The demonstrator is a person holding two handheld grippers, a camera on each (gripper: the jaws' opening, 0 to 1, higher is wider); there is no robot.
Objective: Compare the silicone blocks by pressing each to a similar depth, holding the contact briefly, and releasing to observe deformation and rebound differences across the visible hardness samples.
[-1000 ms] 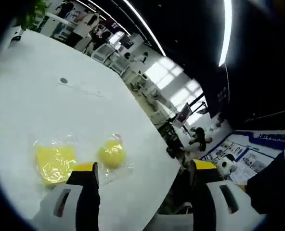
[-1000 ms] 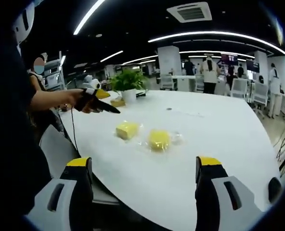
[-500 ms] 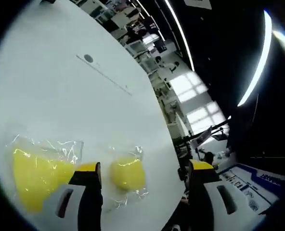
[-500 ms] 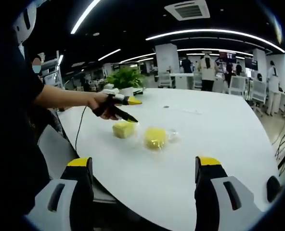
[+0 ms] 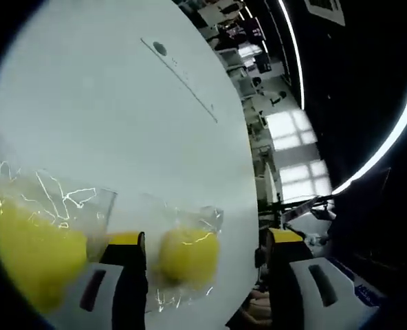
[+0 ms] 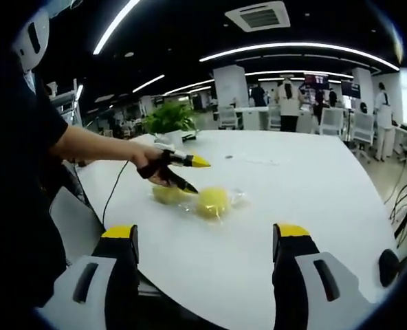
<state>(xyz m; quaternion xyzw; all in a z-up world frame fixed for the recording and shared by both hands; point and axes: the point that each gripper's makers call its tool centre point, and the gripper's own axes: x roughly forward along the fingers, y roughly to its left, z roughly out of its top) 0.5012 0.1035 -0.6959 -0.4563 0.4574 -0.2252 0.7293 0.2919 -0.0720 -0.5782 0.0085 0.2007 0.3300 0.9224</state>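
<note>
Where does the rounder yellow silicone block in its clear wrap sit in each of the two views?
Left gripper view: the rounder yellow block sits low, just left of centre, between that view's own open tongs, with the other yellow block at the far left.
Right gripper view: it lies near centre on the white table, just right of the left gripper.
Shared landmark: the small dark dot in the tabletop.

Open-plan office, white table (image 6: 313,185), chairs (image 6: 327,122), ceiling strip lights (image 6: 293,49), plant (image 6: 168,117)
</note>
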